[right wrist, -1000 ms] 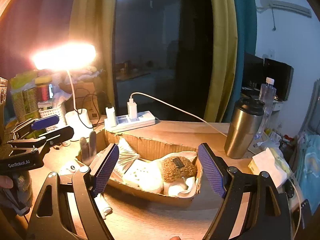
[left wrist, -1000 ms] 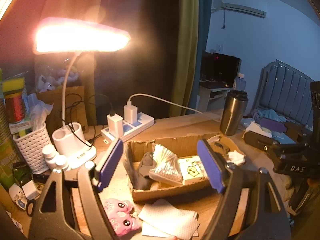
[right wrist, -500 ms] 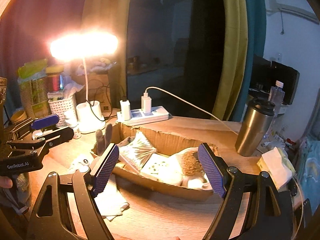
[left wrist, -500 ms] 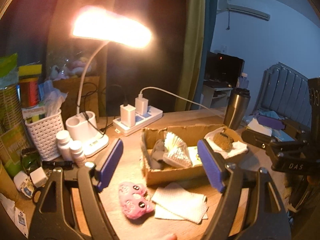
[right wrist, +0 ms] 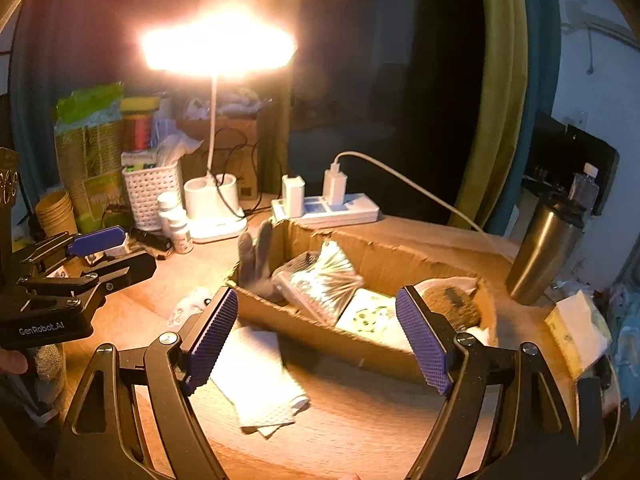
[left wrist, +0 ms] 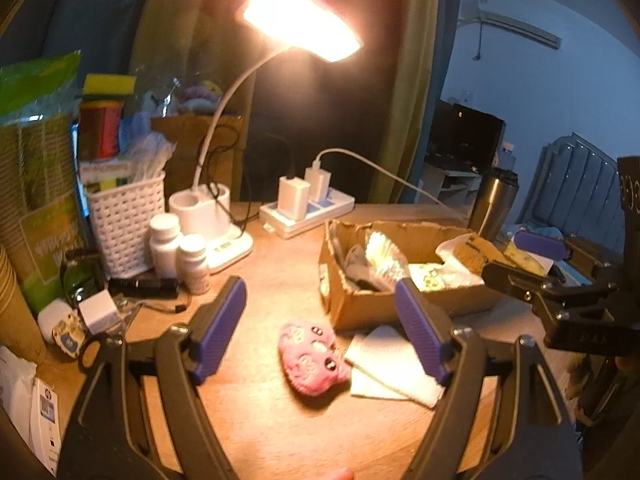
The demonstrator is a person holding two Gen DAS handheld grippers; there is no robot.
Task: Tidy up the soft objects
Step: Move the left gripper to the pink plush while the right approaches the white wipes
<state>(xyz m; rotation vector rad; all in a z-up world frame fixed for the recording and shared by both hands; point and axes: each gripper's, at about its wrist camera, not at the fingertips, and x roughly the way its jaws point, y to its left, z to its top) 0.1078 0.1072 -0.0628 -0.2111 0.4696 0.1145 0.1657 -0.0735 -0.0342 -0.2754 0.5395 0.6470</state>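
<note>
- The left gripper [left wrist: 320, 324] hangs over the wooden desk [left wrist: 260, 412] with its jaws spread wide and nothing between the purple pads [left wrist: 218, 322].
- Seen between those pads, a pink plush toy [left wrist: 312, 356] lies flat on the desk, apart from both fingers.
- Just beside the toy, on its right, lies a folded white paper towel [left wrist: 394, 368], partly behind the right finger.
- The right gripper [right wrist: 318, 340] is likewise released, jaws wide, holding nothing; it too hangs above the desk.
- In the right wrist view the same paper towel [right wrist: 260, 384] lies below the left pad, in front of the cardboard box [right wrist: 320, 332].
- The box is open at the top and sits on the desk behind the towel and toy.
- Inside it, from left to right: a grey glove [right wrist: 256, 264] with fingers sticking up over the rim, a clear pack of cotton swabs [right wrist: 324, 280], a white pack with a green print [right wrist: 368, 316], and a brown scouring pad [right wrist: 452, 304] on white cloth.
- Behind the box stand a white power strip [right wrist: 328, 208] with two chargers and a lit desk lamp [right wrist: 216, 48].
- A steel tumbler [right wrist: 544, 252] stands to the box's right.
- At the left are a white woven basket [left wrist: 124, 216] and two white pill bottles [left wrist: 176, 248].
</note>
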